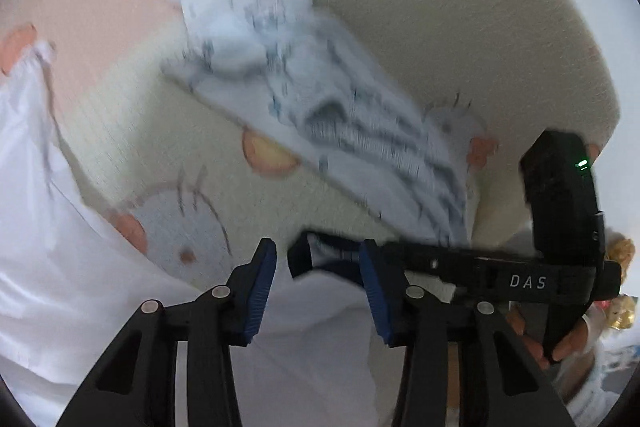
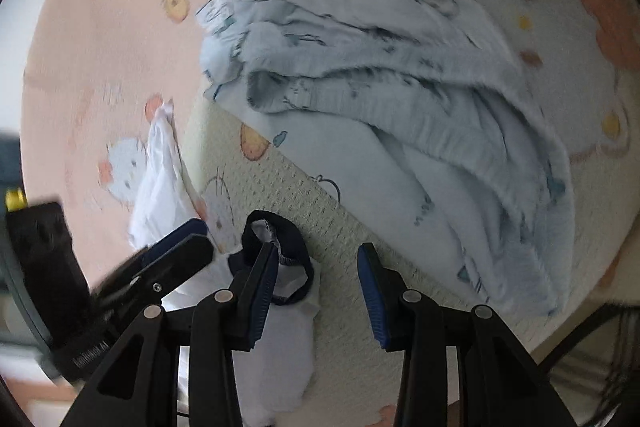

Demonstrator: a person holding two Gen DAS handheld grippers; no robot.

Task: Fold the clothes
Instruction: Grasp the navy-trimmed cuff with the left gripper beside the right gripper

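A white garment (image 1: 60,227) with a dark navy collar (image 2: 296,255) lies spread on the play mat (image 1: 500,47). My left gripper (image 1: 318,291) points down over it. Its blue pads stand apart with white cloth showing between them, and no pinch is visible. In the right wrist view the left gripper (image 2: 180,243) comes in blurred from the left, over the same white garment (image 2: 280,347). My right gripper (image 2: 318,291) is open, its left finger resting at the collar and bare mat in the gap. Its black body (image 1: 520,281) lies across the left wrist view, held by a hand (image 1: 568,343).
A heap of pale blue printed clothes (image 2: 400,87) lies on the mat beyond both grippers, also seen as the heap (image 1: 320,99). The mat (image 2: 320,207) is pink and pale green with cartoon prints. Its edge runs at the far right, with small golden items (image 1: 620,255) past it.
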